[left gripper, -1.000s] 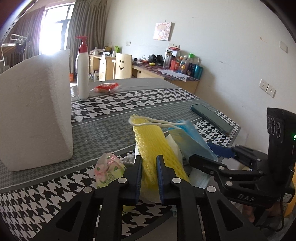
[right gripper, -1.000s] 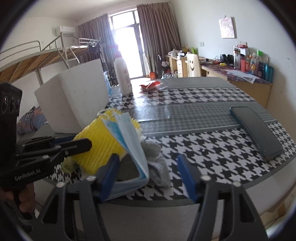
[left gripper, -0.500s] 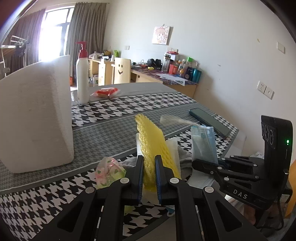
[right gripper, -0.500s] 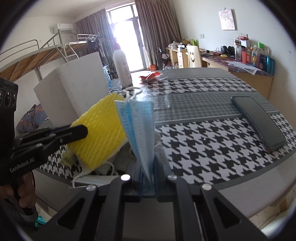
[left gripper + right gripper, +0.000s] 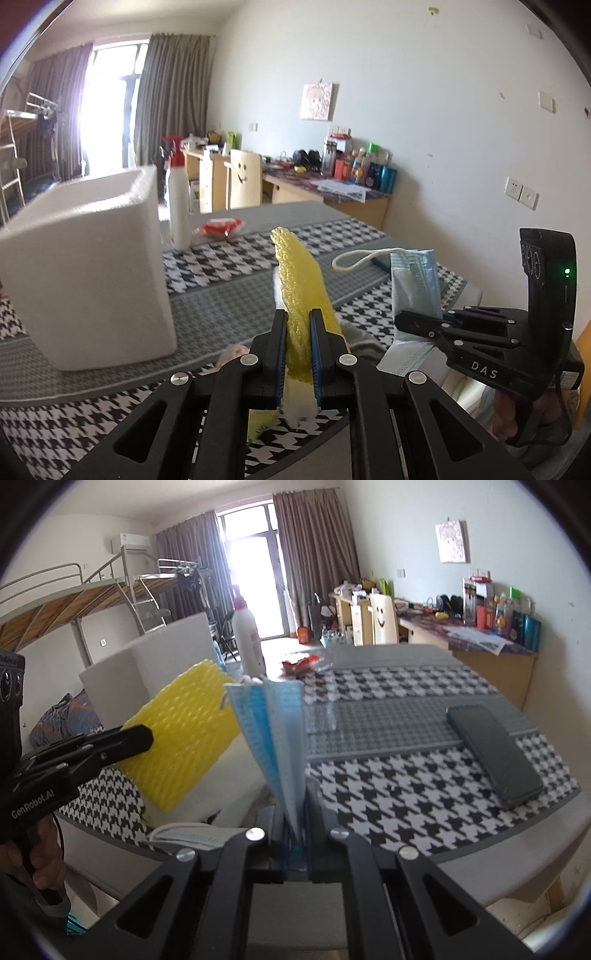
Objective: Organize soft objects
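My left gripper [image 5: 297,321] is shut on a yellow foam net [image 5: 299,280] and holds it upright above the table; the net [image 5: 184,738] shows again in the right wrist view. My right gripper [image 5: 295,812] has its jaws closing tight on a folded blue face mask [image 5: 273,731], which stands up between the pads with its ear loop [image 5: 354,258] hanging free. A white foam box [image 5: 88,266] stands to the left on the table. Below the grippers lie a grey cloth [image 5: 364,338], another mask [image 5: 192,834] and a pink floral item [image 5: 232,350].
A white bottle with a red pump [image 5: 178,206] and a red packet [image 5: 218,227] sit behind the box. A dark flat case [image 5: 495,753] lies at the right of the houndstooth table [image 5: 406,797], near its front edge. A hand [image 5: 40,853] holds the left gripper.
The right gripper closed on the blue mask and lifted it from the pile. The left gripper raised the yellow net higher. The foam box now sits lower in the left wrist view.
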The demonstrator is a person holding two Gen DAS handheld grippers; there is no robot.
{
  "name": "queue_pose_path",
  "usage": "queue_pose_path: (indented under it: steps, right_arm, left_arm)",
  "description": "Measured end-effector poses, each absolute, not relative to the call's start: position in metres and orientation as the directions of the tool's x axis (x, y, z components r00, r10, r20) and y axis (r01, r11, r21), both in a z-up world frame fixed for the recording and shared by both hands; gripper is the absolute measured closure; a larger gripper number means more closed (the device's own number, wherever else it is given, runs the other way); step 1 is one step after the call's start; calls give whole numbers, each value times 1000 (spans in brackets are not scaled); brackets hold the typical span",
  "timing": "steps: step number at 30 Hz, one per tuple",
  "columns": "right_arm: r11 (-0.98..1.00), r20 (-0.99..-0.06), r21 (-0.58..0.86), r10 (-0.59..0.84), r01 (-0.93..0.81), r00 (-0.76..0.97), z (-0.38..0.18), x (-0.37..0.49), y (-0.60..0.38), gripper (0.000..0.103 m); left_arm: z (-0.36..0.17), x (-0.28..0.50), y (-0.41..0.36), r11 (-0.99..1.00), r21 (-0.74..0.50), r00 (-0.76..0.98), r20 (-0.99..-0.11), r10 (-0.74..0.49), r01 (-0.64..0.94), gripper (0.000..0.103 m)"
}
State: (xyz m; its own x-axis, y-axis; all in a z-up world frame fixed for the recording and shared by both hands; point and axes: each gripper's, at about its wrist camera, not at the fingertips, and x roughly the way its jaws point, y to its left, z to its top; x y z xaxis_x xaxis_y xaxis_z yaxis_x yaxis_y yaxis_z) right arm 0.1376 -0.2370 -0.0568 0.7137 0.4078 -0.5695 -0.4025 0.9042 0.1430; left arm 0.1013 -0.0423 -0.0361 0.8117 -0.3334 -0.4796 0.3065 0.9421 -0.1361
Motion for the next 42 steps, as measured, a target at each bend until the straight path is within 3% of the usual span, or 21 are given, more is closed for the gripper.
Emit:
queue_pose_path:
  steps: [10,18,23,31,42]
  right_arm:
    - [901,-526,130,416,-413,742,-37,141,-233,94]
    - [907,-528,134,406,-400,746,-42,143,-235,94]
    - [910,-529,139,401,-390,748,-42,143,-238,94]
    - [915,-523,144,393,-376,756,-42,142,-242,94]
    - [915,-557,144,389,-376,734,-56,146,-240,94]
  left_arm:
    - [-17,94,-33,934,-161,817,-451,-358,320,91]
    - [-27,103,-35,942,-145,810,-482,-335,303,91]
    - [-12,101,-29,937,-156,823,-447,-350,313,91]
    - [-17,108,-38,925,-169,802,-462,-379,340,91]
    - [-77,128,-29,964,-137,751,-605,-263,228,87]
